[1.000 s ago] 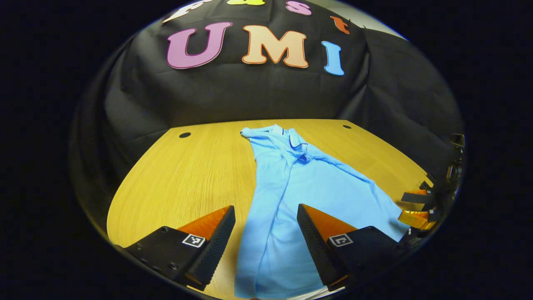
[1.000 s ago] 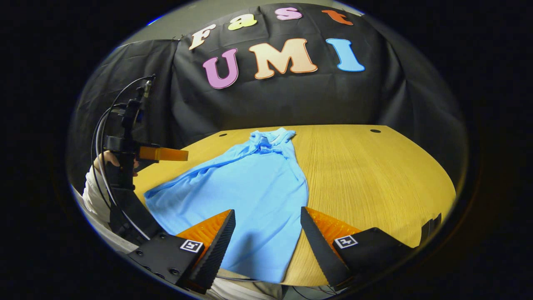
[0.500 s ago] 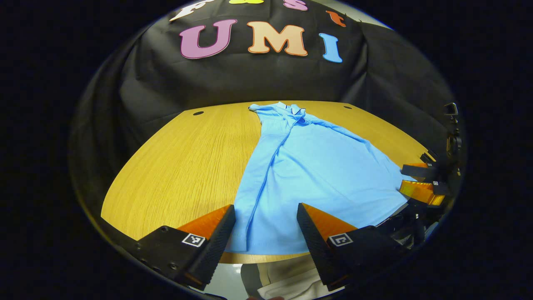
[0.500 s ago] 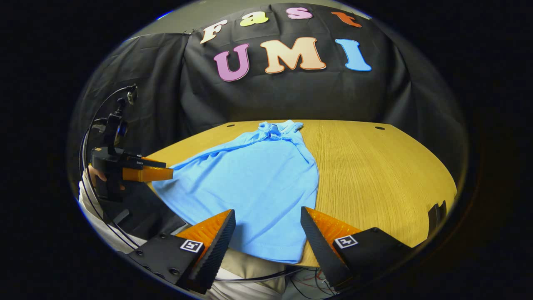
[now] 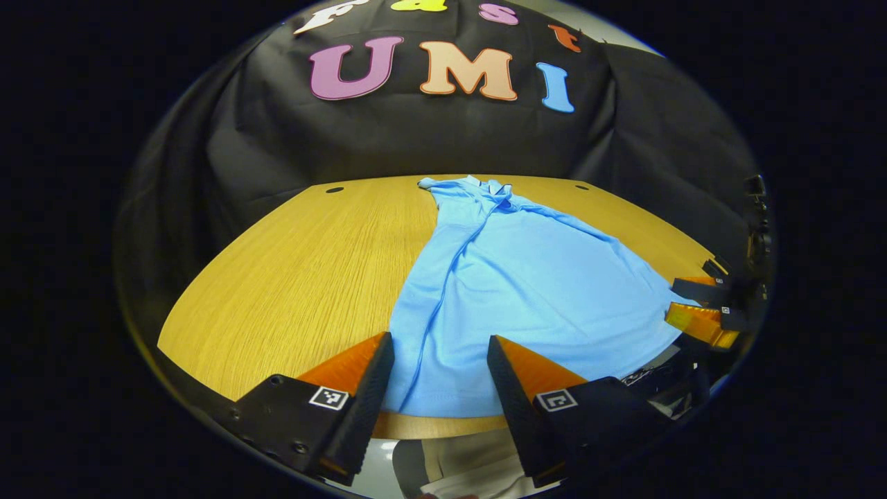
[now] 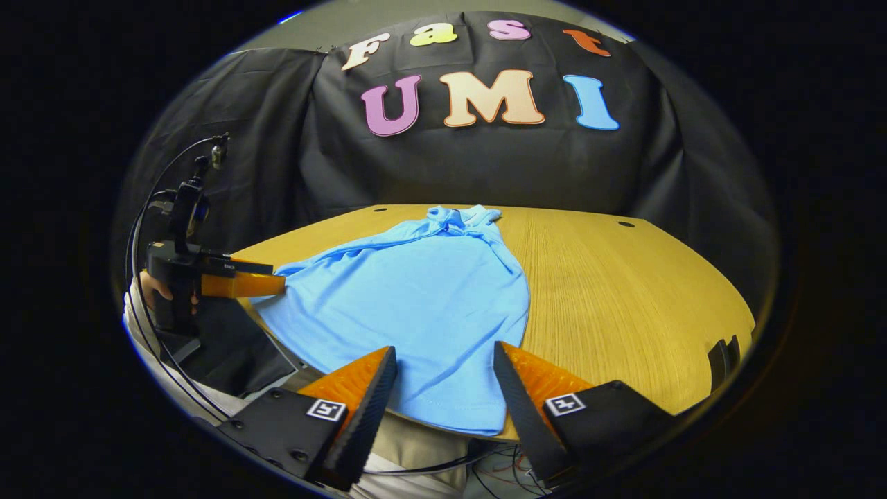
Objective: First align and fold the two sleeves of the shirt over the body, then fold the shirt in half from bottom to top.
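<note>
On the wooden table, a light blue shirt (image 5: 527,277) lies spread between two hand-held grippers.

Both sets of jaws stand wide apart and hold nothing: the left gripper (image 5: 438,360) hovers at the shirt's hem near its folded-in left edge, the right gripper (image 6: 443,371) at the hem's other corner (collar at the far end). Soft knit cloth, gently creased, lies on the grained table (image 6: 624,291); the finger faces are ridged wedges.
</note>
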`<act>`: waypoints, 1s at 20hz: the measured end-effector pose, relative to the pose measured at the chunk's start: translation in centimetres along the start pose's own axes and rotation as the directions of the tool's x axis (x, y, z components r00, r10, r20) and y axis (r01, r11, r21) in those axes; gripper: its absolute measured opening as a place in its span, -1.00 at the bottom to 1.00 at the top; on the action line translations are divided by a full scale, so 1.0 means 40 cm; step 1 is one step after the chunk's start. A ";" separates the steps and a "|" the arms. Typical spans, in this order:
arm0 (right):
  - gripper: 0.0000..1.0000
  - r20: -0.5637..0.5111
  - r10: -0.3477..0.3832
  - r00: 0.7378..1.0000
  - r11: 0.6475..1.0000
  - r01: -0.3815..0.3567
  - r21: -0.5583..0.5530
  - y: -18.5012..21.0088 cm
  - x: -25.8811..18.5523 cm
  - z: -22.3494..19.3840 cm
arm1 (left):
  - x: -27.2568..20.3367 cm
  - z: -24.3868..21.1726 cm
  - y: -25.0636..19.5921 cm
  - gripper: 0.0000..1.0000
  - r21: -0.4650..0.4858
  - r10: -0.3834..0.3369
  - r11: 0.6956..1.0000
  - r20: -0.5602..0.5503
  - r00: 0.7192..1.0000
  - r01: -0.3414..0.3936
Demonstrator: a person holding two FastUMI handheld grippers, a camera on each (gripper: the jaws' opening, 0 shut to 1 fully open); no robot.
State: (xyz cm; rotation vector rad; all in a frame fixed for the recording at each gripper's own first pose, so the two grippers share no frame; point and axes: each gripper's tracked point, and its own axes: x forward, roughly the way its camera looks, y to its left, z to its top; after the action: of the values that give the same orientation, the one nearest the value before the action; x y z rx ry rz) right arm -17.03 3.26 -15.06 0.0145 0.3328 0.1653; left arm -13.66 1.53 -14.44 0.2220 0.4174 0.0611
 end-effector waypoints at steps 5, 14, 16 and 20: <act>-0.46 0.016 0.056 0.998 0.998 -0.056 0.036 0.032 0.025 0.003 | 0.007 0.003 -0.022 0.10 -0.013 -0.040 0.999 0.027 0.999 0.040; -0.94 -0.037 0.028 0.999 0.999 -0.027 0.028 0.037 0.033 0.002 | 0.008 0.015 -0.048 -0.97 -0.094 -0.136 0.985 0.061 0.989 0.142; -0.93 -0.065 0.031 0.997 0.998 -0.028 0.049 0.040 0.034 0.004 | 0.009 0.019 -0.047 -1.00 -0.140 -0.154 0.977 0.068 0.986 0.163; -0.95 -0.060 0.027 0.998 0.999 -0.025 0.034 0.043 0.046 0.022 | 0.013 0.025 -0.044 -1.00 -0.134 -0.153 0.978 0.054 0.987 0.159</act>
State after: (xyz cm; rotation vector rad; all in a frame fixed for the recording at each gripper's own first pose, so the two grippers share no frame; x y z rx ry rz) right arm -15.28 5.25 -14.74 0.0465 0.3962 0.1865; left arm -12.75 -0.35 -14.16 0.0540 0.3847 -0.0687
